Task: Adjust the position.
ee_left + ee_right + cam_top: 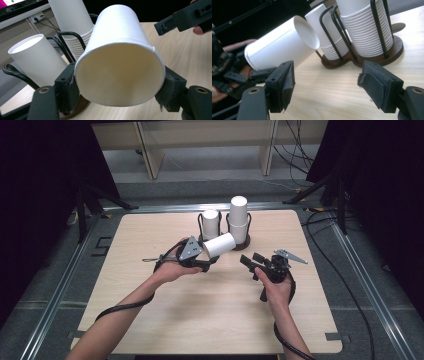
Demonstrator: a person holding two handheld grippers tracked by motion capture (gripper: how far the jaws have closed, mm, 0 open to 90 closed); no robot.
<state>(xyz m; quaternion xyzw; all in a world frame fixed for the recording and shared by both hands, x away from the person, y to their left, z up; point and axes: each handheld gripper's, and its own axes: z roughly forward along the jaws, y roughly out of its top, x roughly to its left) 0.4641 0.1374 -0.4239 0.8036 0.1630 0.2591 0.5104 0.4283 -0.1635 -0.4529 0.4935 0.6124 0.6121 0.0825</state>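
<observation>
My left gripper [206, 254] [120, 91] is shut on a white paper cup [219, 245] [117, 50]. The cup lies on its side in the air, its open rim clamped between the two pads [70, 86] and its base aimed at the cup holder. Seen in the right gripper view, the held cup [279, 47] hangs just above the table, close to the holder. My right gripper [251, 259] [327, 87] stands open to the right of the cup, with nothing between its jaws. Its jaws also reach into the left gripper view [183, 17].
A black wire holder on a brown base [242, 243] [395, 47] stands at the table's far middle. It carries a tall stack of white cups [239, 217] [364, 32] and a shorter stack [210, 222] [324, 32]. The wooden table [150, 310] extends toward the person.
</observation>
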